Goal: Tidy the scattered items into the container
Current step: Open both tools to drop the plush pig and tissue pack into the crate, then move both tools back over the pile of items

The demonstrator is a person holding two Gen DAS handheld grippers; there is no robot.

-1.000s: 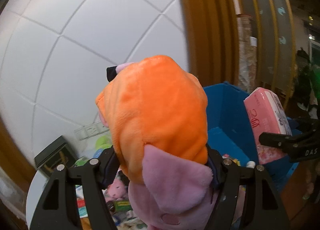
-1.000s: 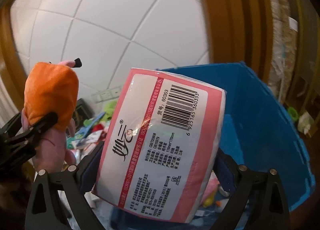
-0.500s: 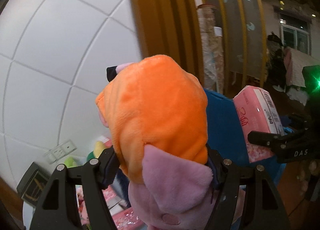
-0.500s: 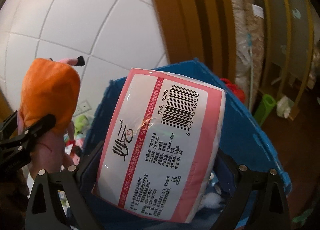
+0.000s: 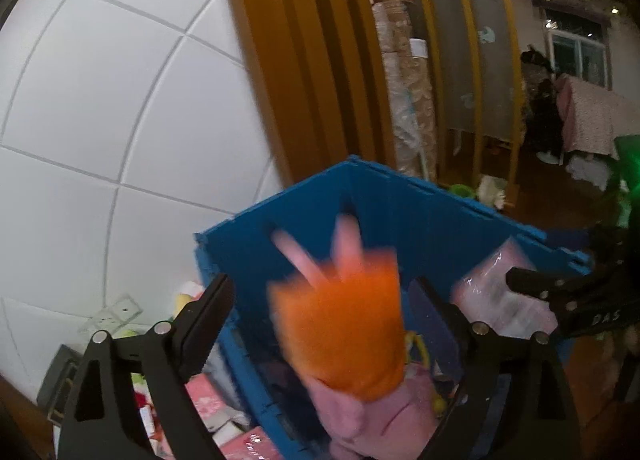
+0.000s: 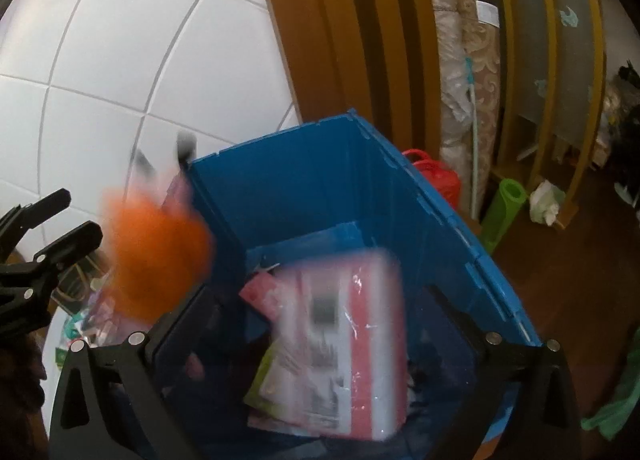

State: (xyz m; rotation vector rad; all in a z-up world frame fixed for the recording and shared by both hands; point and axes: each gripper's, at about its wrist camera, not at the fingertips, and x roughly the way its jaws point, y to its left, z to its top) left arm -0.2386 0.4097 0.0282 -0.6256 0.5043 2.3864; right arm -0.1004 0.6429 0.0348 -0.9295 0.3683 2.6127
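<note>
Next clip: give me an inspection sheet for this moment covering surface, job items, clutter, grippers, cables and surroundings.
Surface: dark wooden floor beside the bin.
Job's things: blue bin open-topped; orange-and-pink plush toy blurred, between the left fingers and untouched by them; pink tissue pack blurred, over the bin's contents.
Clutter: packets and toys left of the bin.
Grippers: left gripper open, jaws just widened; right gripper open, jaws just widened.
Cables: nothing seen.
Surroundings: white tiled wall, wooden frame, rolled materials.
</note>
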